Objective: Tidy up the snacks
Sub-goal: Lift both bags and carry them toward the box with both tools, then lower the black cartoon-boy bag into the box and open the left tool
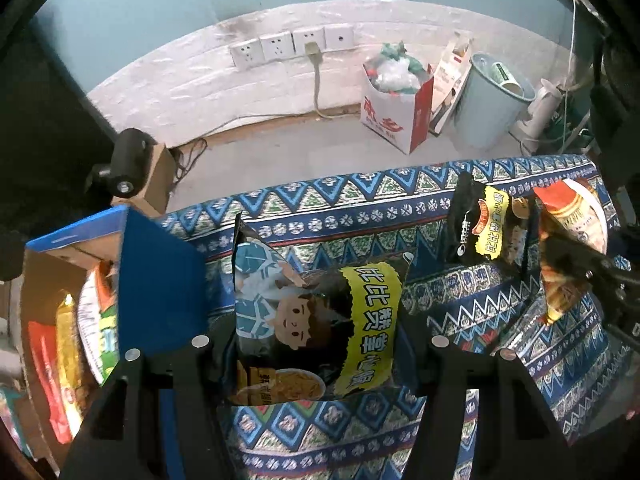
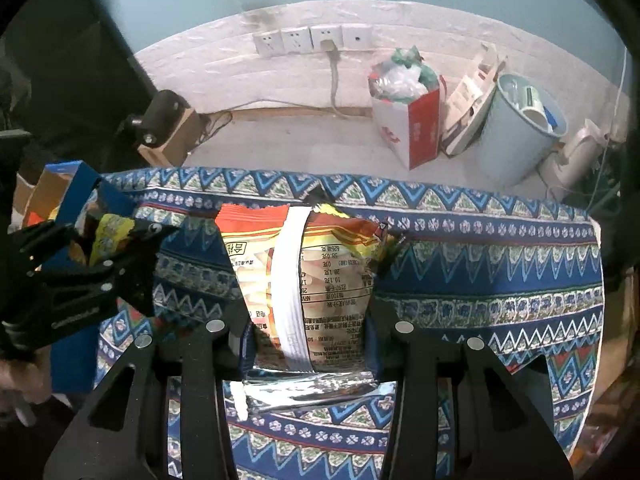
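Observation:
My left gripper [image 1: 316, 344] is shut on a black and yellow snack bag with a cartoon face [image 1: 316, 320], held above the patterned tablecloth [image 1: 360, 216]. My right gripper [image 2: 308, 328] is shut on an orange snack bag [image 2: 308, 272], shown back side up with a white seam. In the left wrist view the right gripper and its orange bag [image 1: 568, 240] appear at the right. A second black and yellow snack bag [image 1: 486, 224] lies on the cloth at the back right. A blue cardboard box [image 1: 160, 280] at the left holds several snack packs [image 1: 72, 344].
Beyond the table edge lie the floor, wall sockets [image 1: 292, 44], a red and white paper bag of rubbish [image 1: 396, 104], a pale blue bin [image 1: 492, 100] and a small brown box with a black device [image 1: 132, 160]. The left gripper also shows in the right wrist view [image 2: 92, 264].

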